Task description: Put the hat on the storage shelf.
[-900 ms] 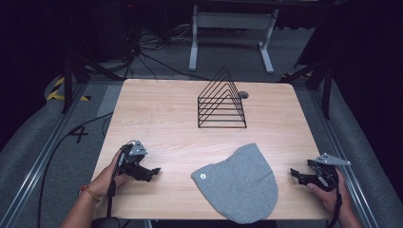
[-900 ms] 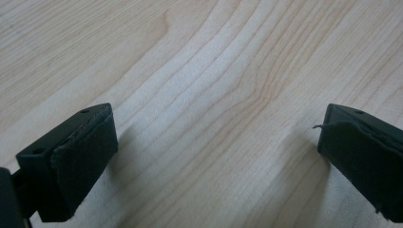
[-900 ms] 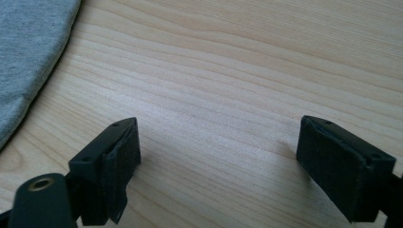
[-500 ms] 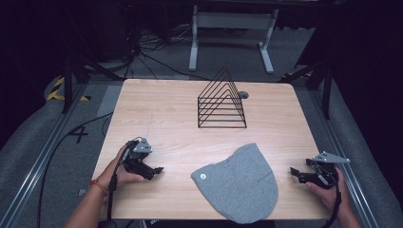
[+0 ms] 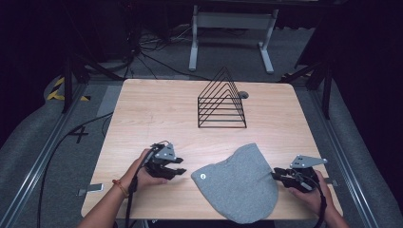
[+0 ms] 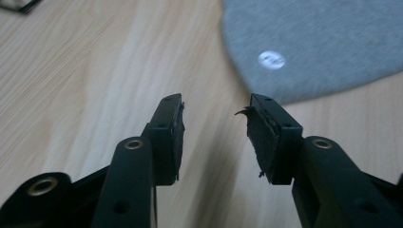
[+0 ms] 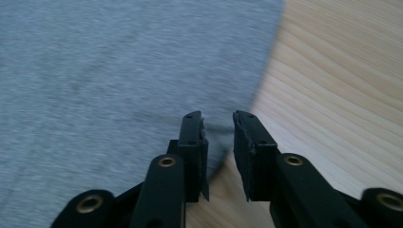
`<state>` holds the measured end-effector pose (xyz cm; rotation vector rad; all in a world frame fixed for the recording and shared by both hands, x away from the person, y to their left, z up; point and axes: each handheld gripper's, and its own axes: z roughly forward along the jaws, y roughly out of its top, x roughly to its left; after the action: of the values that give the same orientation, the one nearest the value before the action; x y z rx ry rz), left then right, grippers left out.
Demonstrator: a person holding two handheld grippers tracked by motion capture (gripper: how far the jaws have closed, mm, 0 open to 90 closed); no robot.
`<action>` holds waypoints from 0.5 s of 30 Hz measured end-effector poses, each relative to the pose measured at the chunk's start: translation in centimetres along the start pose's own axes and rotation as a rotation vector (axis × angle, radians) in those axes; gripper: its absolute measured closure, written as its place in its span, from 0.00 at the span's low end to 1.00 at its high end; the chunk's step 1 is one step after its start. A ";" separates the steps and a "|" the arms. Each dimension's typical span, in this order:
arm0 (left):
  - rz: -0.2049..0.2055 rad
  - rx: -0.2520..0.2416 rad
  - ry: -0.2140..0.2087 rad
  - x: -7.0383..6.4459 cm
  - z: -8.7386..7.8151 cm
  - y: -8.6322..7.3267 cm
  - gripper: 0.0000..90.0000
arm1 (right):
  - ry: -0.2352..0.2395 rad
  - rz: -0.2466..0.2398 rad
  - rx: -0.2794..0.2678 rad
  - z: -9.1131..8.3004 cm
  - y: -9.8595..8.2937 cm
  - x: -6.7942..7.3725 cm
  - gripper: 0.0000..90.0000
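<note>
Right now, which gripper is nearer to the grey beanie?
The right. The right gripper has its open fingers at the grey beanie's edge. The left gripper, also open, sits a short gap away from the beanie's opposite side.

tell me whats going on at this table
A person holds a gripper in each hand, one on either side of a grey beanie lying flat on the wooden table. The left gripper points at the beanie's left edge, jaws open, a short gap away. The right gripper is at the beanie's right edge, jaws open and nothing held. A black wire rack stands untouched farther back.
</note>
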<state>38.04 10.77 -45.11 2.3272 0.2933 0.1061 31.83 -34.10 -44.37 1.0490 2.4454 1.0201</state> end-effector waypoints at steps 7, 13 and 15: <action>0.047 0.003 -0.052 -0.8 2.6 2.2 0.69 | 0.050 -0.031 0.034 1.6 0.8 1.6 0.86; 0.094 0.066 -0.075 -1.7 4.5 2.8 0.71 | 0.033 -0.010 0.054 2.5 1.1 0.9 0.90; 0.093 0.067 -0.079 -1.6 4.4 2.8 0.71 | 0.016 -0.009 0.061 2.8 1.5 0.5 0.91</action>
<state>37.74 5.42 -46.14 2.4052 0.1510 0.0512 33.72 -31.63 -45.30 1.0511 2.5066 0.9602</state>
